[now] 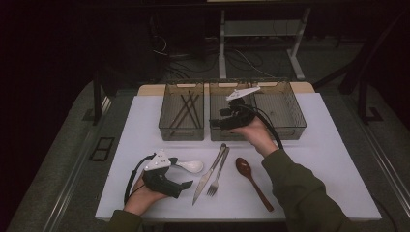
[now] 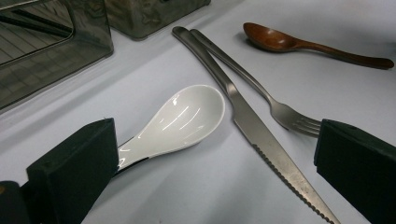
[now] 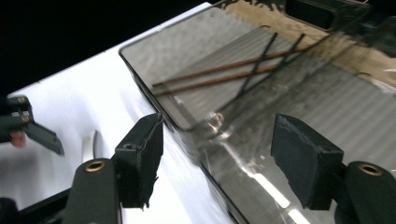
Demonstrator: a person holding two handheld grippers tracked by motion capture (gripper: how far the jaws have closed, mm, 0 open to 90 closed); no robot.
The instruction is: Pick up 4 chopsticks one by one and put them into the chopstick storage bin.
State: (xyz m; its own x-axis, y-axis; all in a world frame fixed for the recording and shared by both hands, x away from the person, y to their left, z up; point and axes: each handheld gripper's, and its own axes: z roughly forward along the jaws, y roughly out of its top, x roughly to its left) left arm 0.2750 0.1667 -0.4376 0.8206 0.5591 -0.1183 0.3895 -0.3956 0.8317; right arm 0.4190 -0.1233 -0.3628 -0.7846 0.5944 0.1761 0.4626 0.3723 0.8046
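My left gripper [image 1: 181,186] rests low at the table's front left, jaws wide open [image 2: 215,140]. A white ceramic spoon [image 1: 192,166] [image 2: 182,119] lies on the table between them, its handle running under the left jaw, and no pad presses on it. A steel knife [image 1: 205,180] [image 2: 261,135] and a fork [image 1: 216,180] [image 2: 275,107] lie side by side to its right. Past them is a brown wooden spoon [image 1: 251,181] [image 2: 299,43]. My right gripper [image 1: 215,123] [image 3: 217,140] hovers at the middle bin's [image 1: 223,135] front, open with nothing between its jaws.
Clear smoky bins stand in a row at the back of the white table [image 1: 329,159]. The left bin [image 1: 167,129] [image 3: 140,77] holds several thin chopsticks [image 1: 188,108] [image 3: 219,74]. Another bin [image 1: 292,113] stands on the right. Dark floor and cables lie beyond.
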